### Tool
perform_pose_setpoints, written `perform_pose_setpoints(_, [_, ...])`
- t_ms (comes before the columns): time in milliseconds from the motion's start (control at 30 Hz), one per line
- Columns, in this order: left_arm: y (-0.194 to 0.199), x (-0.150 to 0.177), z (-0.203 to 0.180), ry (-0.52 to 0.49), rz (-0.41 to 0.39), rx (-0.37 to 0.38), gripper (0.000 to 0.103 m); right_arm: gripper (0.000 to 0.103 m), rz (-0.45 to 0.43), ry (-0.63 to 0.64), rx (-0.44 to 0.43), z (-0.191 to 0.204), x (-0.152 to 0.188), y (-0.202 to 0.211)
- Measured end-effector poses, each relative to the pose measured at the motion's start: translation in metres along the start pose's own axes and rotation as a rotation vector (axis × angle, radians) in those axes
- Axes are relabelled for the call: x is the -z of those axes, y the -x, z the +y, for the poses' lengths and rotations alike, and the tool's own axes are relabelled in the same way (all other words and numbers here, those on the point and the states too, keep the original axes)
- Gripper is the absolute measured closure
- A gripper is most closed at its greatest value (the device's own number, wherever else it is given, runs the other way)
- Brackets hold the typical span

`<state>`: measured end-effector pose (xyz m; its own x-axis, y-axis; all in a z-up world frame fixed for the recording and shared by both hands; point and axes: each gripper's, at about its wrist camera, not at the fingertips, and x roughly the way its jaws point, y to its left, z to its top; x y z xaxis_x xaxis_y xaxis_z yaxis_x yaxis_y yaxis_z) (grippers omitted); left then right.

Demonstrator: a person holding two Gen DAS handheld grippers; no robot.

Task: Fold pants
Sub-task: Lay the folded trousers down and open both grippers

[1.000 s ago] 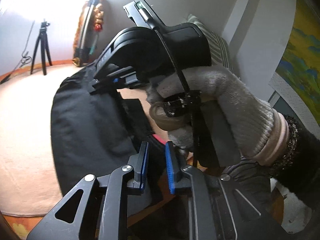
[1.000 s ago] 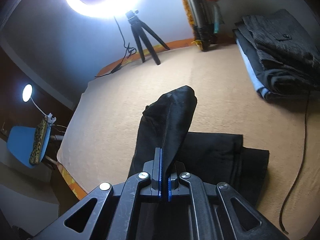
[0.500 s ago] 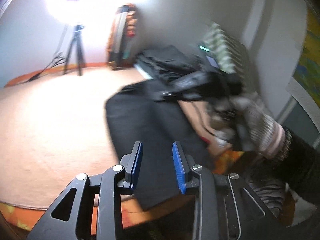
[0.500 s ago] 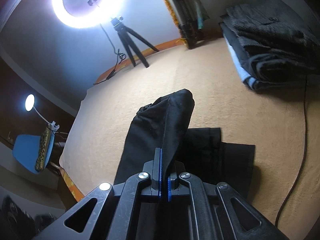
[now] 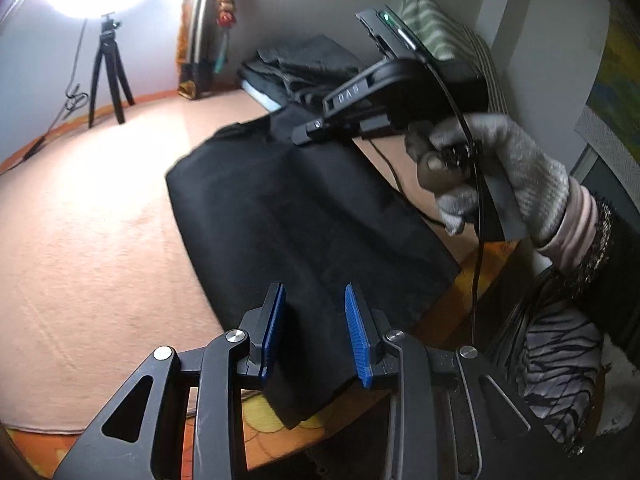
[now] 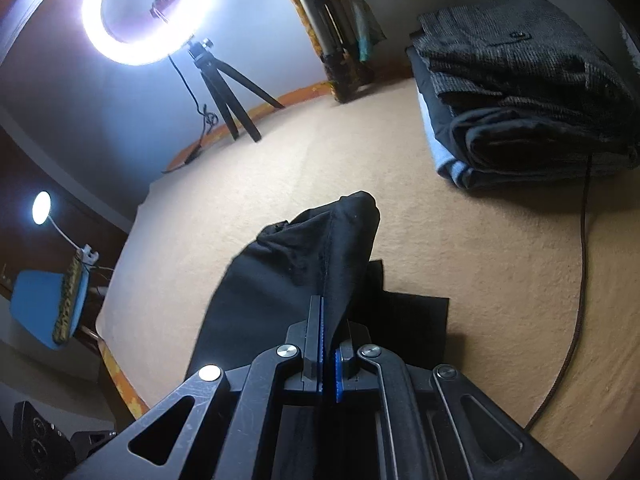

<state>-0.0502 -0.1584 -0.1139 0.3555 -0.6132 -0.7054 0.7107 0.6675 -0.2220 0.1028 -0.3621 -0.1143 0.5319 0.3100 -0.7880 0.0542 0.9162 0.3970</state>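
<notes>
Black pants [image 5: 304,216] lie on a peach-coloured bed surface [image 5: 88,216], one end hanging over its near edge. My left gripper [image 5: 314,332] is open and empty, just above the near end of the pants. My right gripper [image 6: 328,344] is shut on a fold of the black pants [image 6: 320,248] and holds it lifted above the bed. In the left wrist view the right gripper [image 5: 308,134], held by a gloved hand [image 5: 500,176], grips the far end of the pants.
A stack of folded dark clothes [image 6: 520,88] sits at the far right of the bed. A ring light on a tripod [image 6: 224,92] stands at the back. A black cable [image 6: 576,280] trails across the bed on the right. A blue chair [image 6: 44,304] stands off the left edge.
My left gripper has opened wider and drawn back from the right gripper toward the near end of the pants. My right gripper has kept its hold and carried the fold farther over the bed.
</notes>
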Motion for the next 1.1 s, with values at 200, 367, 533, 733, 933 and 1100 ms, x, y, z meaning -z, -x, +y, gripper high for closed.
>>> perform_pose_setpoints(200, [-0.009, 0.004, -0.005, -0.001, 0.028, 0.004, 0.074, 0.102, 0.005, 0.0, 0.018, -0.01, 0.002, -0.003])
perform_pose_setpoints(367, [-0.013, 0.005, -0.011, -0.021, 0.044, 0.009, 0.074, 0.102, 0.009, 0.006, 0.034, -0.012, 0.002, -0.007])
perform_pose_setpoints(533, [-0.021, 0.005, -0.013, -0.037, 0.055, 0.011, 0.074, 0.099, 0.01, 0.02, 0.058, -0.012, 0.004, -0.01])
perform_pose_setpoints(733, [-0.026, 0.003, -0.012, -0.034, 0.058, 0.016, 0.074, 0.081, -0.039, 0.077, 0.13, -0.006, 0.009, 0.005])
perform_pose_setpoints(933, [-0.027, 0.001, -0.008, -0.006, 0.057, 0.04, 0.074, 0.066, -0.133, 0.2, 0.102, 0.027, 0.03, 0.038])
perform_pose_setpoints(1100, [-0.011, -0.005, 0.001, 0.055, 0.031, 0.081, 0.074, 0.068, -0.073, 0.294, 0.063, 0.045, 0.058, 0.031])
